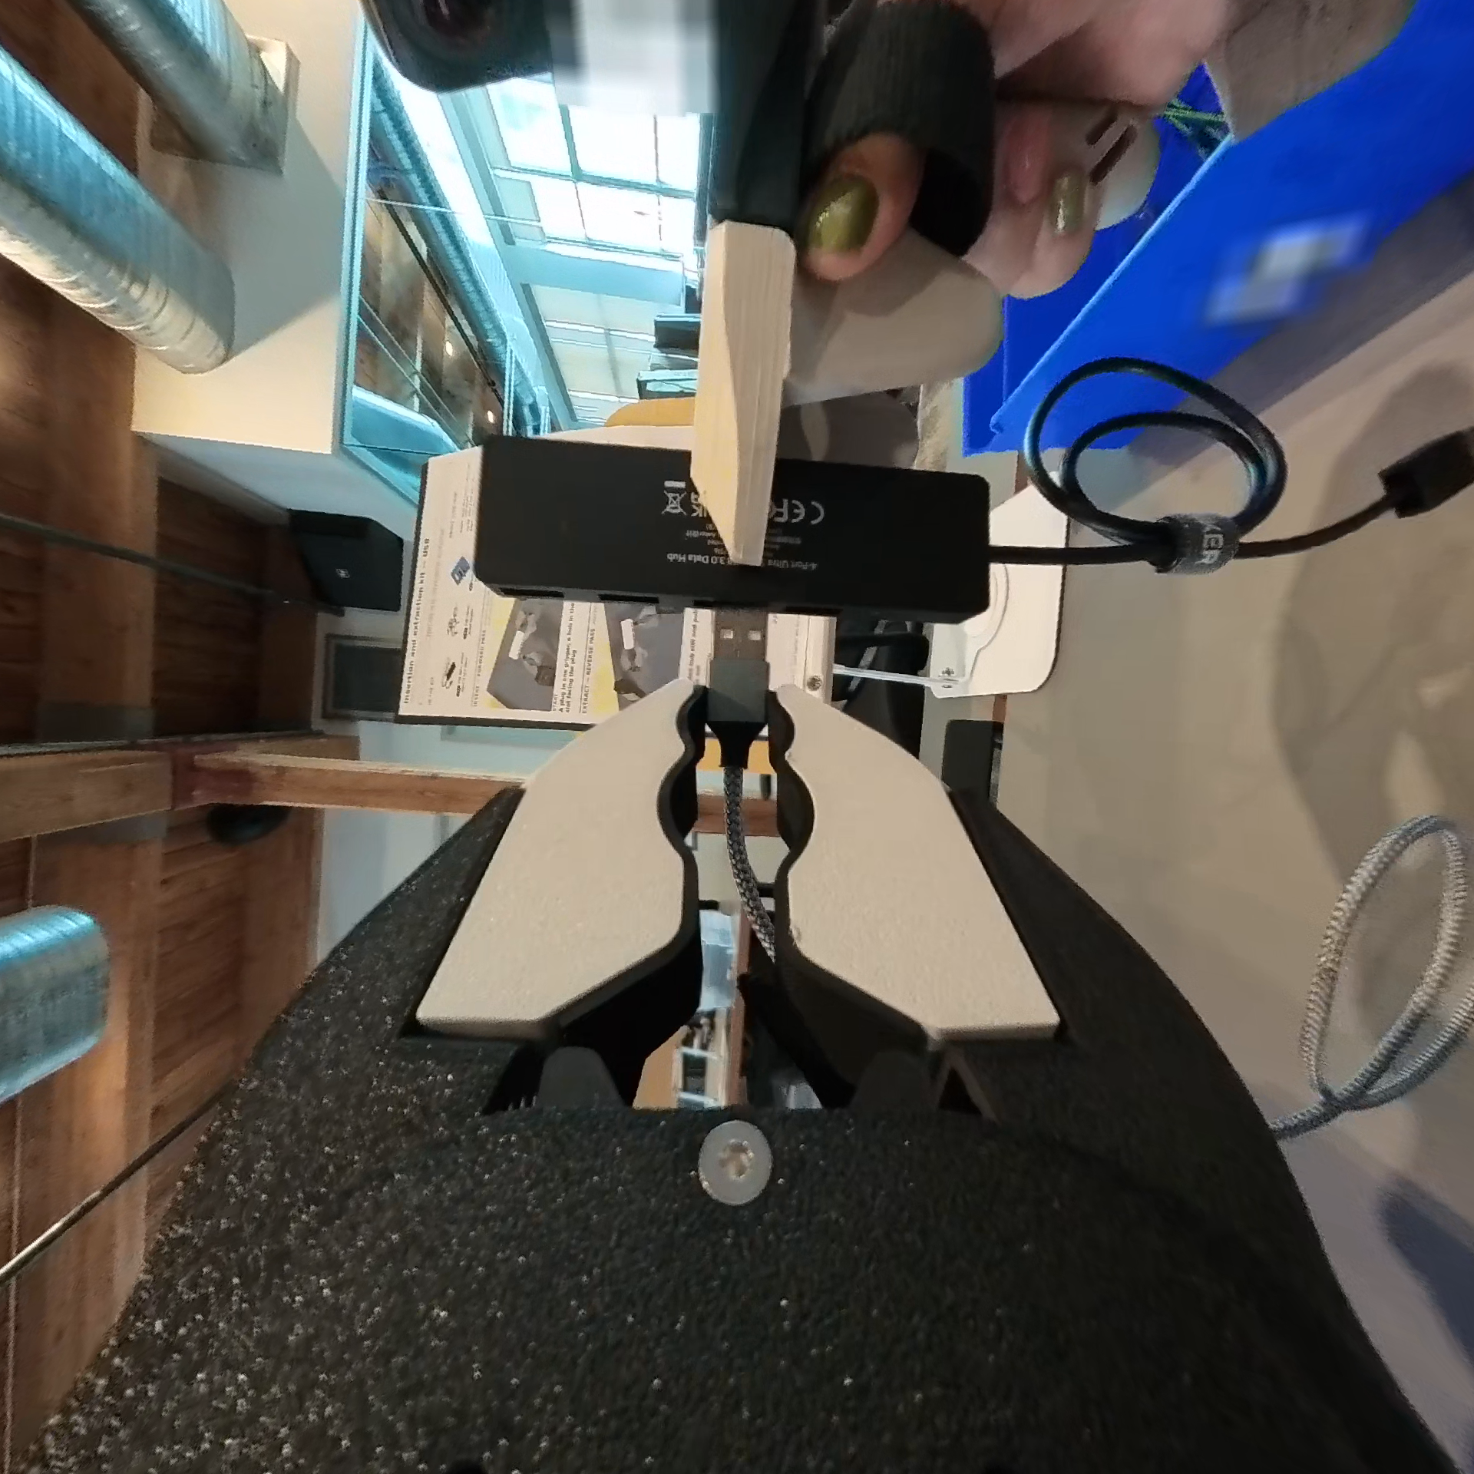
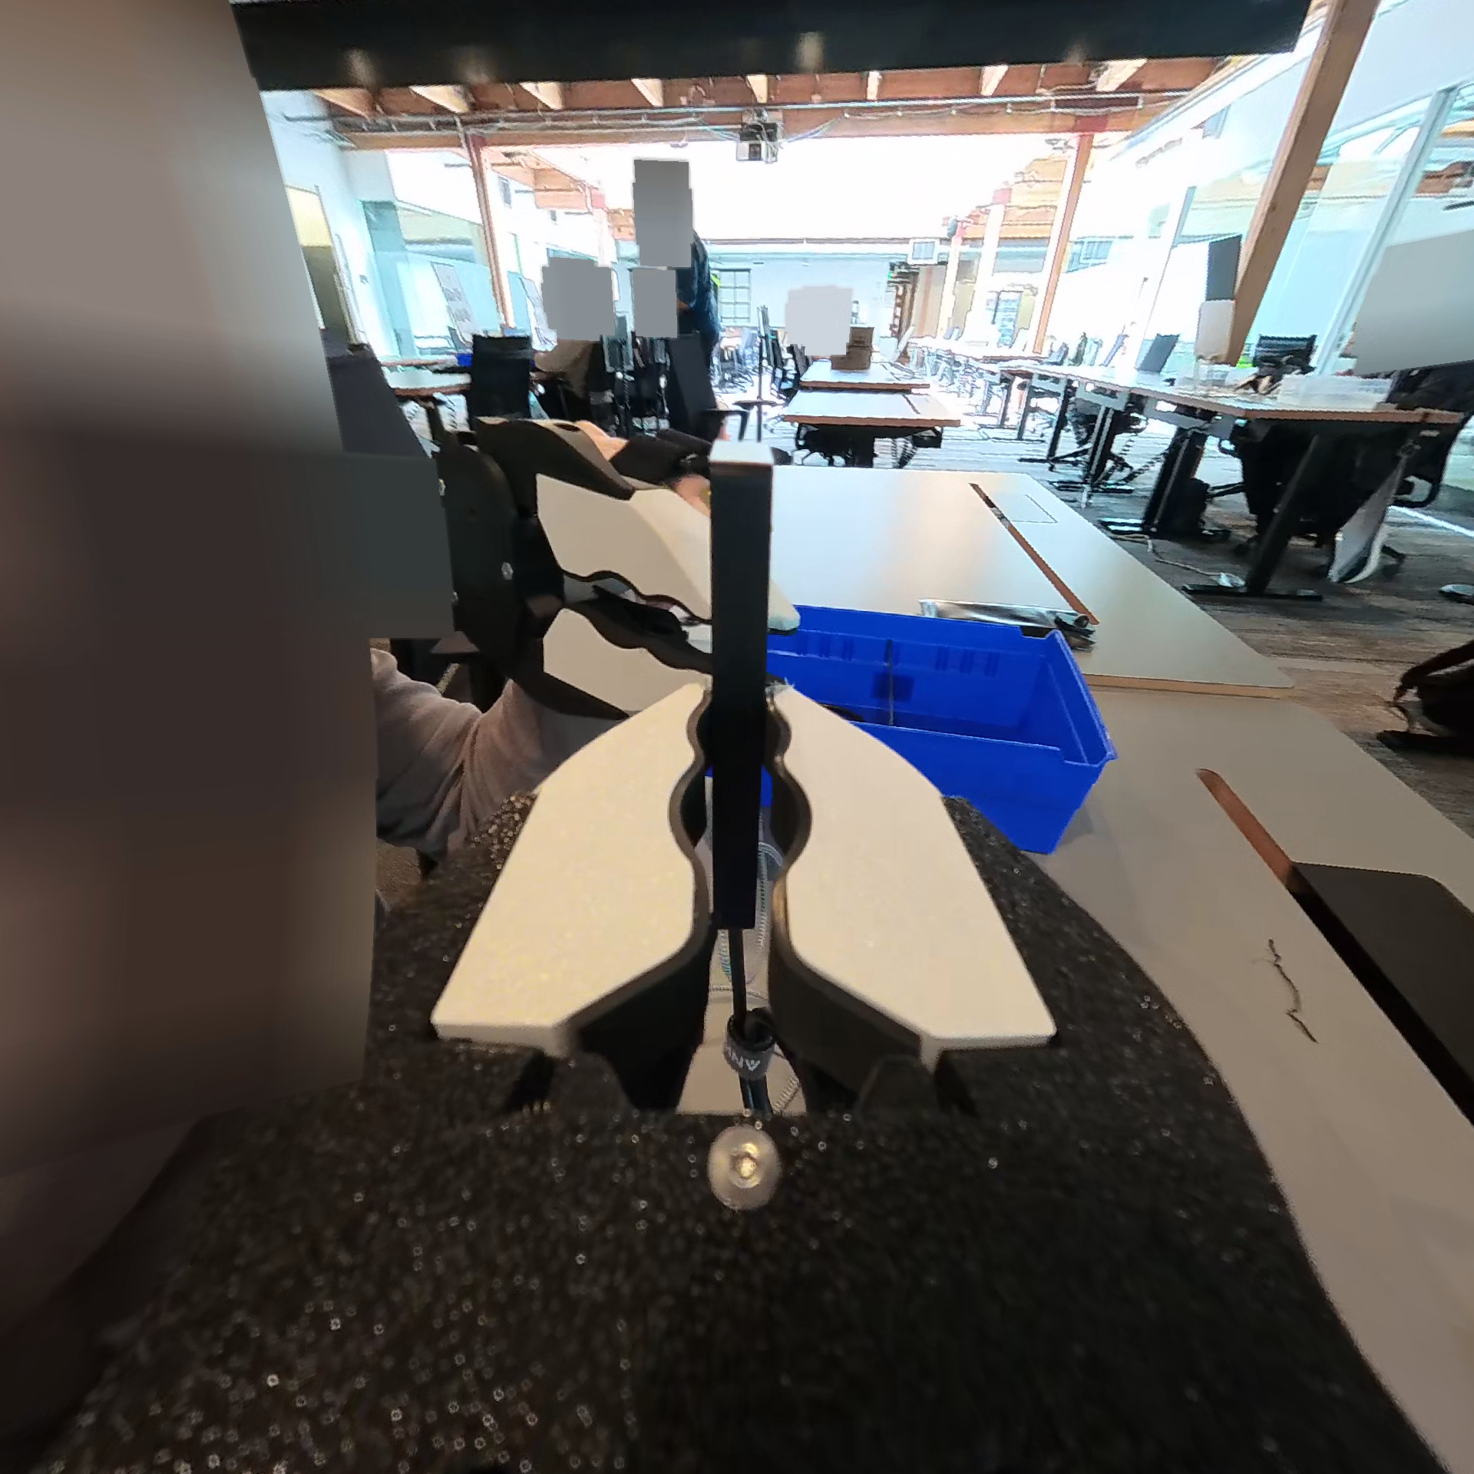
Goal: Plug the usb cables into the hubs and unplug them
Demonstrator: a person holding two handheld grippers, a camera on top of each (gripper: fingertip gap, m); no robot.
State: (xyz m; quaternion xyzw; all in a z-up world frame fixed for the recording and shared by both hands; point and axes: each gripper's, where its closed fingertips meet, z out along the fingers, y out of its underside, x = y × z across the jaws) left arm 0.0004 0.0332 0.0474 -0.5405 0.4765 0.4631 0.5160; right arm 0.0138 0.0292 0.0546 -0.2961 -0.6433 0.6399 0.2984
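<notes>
My left gripper is shut on the black housing of a USB plug with a braided grey cable running back between the fingers. The metal plug tip sits just at a port of the black USB hub. My right gripper is shut on that hub, holding it edge-on and upright; one of its fingers crosses the hub in the left wrist view. The left gripper shows at the hub's left side in the right wrist view.
The hub's own black cable loops to the right with a strap. A blue bin stands on the pale table behind the hub. A printed instruction sheet stands beyond the hub. More braided cable lies on the table. My left and right fingertips are right by each other.
</notes>
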